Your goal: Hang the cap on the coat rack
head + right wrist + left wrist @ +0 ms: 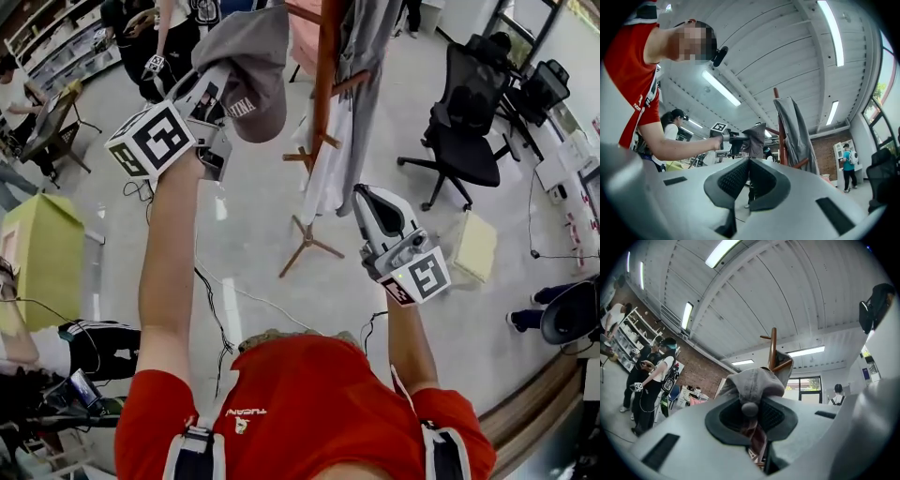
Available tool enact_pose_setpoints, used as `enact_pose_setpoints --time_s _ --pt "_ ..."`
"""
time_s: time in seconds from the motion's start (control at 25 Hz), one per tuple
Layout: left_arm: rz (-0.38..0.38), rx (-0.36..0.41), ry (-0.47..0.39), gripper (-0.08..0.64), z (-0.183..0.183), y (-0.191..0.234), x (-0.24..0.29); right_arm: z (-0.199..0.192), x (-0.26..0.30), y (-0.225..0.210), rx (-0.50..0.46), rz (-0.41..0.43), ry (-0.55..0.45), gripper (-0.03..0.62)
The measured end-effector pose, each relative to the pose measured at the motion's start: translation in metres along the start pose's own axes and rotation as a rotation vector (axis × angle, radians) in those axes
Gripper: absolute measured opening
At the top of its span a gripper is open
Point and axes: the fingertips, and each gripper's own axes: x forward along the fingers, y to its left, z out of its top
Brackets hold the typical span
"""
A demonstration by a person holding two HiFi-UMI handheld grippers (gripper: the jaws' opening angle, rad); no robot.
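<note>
Since the cap point(248, 66) is already raised to the upper middle of the head view, just beside the coat rack point(325, 84), the step in hand is probably the hanging itself. To do it well, the crown should be carried over a free peg point(783, 366), lowered until the fabric bears on the wood, and let go only once it sits. It should also stay off the gray garment point(361, 56) draped on the rack's far side.

Nearest the person, right of center, the right gripper point(364, 195) hangs idle. Its own view shows the pads brought together with nothing between them.

Farther out, at upper left, the left gripper point(220, 82) is nearly closed and pinches the cap. In its own view the gray crown bunches above the jaws, the top button lies right at the pads, and the reddish lining hangs below.

Beyond the cap the wooden pole rises. Whether the cap already touches a peg is hard to tell.
</note>
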Motion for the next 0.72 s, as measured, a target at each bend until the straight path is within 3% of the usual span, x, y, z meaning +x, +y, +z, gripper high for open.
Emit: enact_pose_setpoints --time_s 0.32,0.56,0.72 --pt "-0.072 -0.031 0.121 0.052 -0.039 0.015 0.033 -0.01 0.003 0.01 -0.006 -0.076 0.034 0.024" --pt "-0.116 -0.085 0.138 0.057 -0.066 0.019 0.043 -0.012 0.0 0.024 -0.02 -0.082 0.072 0.023" --pt "-0.155 -0.081 0.163 0.062 -0.087 0.011 0.052 -0.01 -0.013 0.024 -0.029 -0.102 0.088 0.023"
